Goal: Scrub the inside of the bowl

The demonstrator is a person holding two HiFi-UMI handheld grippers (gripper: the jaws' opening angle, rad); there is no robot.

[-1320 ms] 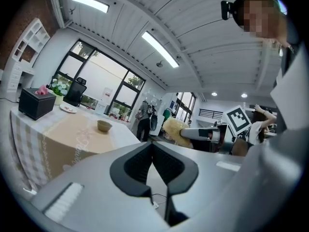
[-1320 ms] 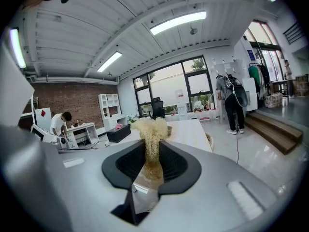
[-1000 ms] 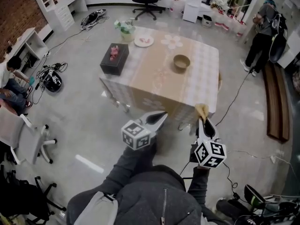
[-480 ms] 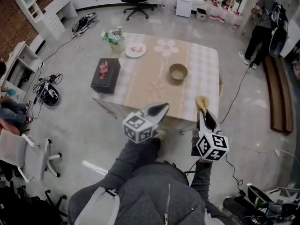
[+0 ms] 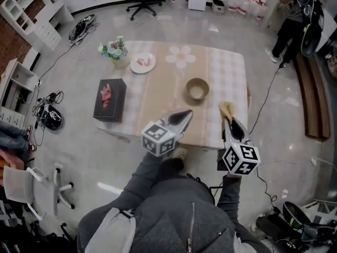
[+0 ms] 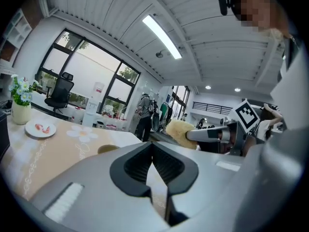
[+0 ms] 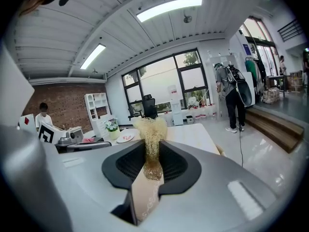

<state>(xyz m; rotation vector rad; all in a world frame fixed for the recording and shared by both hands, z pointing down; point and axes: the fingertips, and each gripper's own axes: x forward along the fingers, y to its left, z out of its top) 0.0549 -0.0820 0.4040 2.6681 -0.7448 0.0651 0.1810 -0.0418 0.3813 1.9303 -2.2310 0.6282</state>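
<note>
Both the left claw [image 5: 185, 114] (shut, empty) and right claw [image 5: 230, 124] (clamped on the scrubber [image 5: 226, 110]) just moved up to the worktop [image 5: 158, 91]. Bowl [image 5: 197, 88] is nearly reachable, no scrubbing yet.

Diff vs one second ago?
The person has walked up to the table; the left gripper and right gripper now overlap its near edge. Nothing taken or released. Unchanged: right gripper shut on the scrubber, left shut and empty, bowl on the table.

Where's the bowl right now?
In the head view the bowl sits on the right half of the table, beyond the right gripper and its yellow scrubber.
</note>
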